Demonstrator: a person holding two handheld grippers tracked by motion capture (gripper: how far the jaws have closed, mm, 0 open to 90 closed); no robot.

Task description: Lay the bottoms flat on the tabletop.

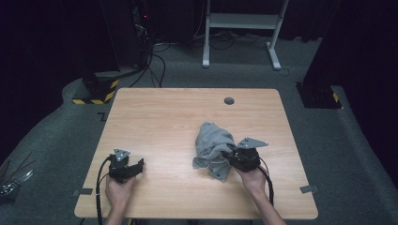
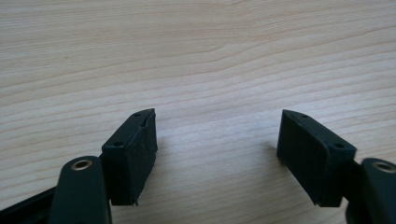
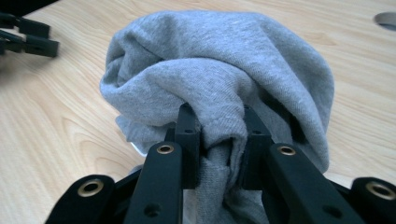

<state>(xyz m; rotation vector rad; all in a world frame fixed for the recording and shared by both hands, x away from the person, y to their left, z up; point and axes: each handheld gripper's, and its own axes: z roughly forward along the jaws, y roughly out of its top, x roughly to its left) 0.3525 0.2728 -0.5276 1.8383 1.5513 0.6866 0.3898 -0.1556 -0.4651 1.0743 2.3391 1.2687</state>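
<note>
A crumpled grey cloth [image 1: 213, 140] lies bunched up right of centre on the wooden table [image 1: 164, 117]. My right gripper [image 1: 231, 157] is at its near right side, shut on a fold of the cloth. In the right gripper view the two black jaws [image 3: 218, 116] pinch a gathered ridge of the grey cloth [image 3: 219, 60], which mounds up over them. My left gripper [image 1: 136, 168] rests low at the table's near left, apart from the cloth. Its jaws [image 2: 217, 126] stand open over bare wood [image 2: 187, 46] with nothing between them.
A round cable grommet [image 1: 229, 101] sits in the table's far middle. Beyond the table stand a white desk frame [image 1: 241, 21] and a yellow-and-black striped base [image 1: 96, 91] on grey carpet. The left gripper's jaws [image 3: 28, 35] appear at the top left of the right gripper view.
</note>
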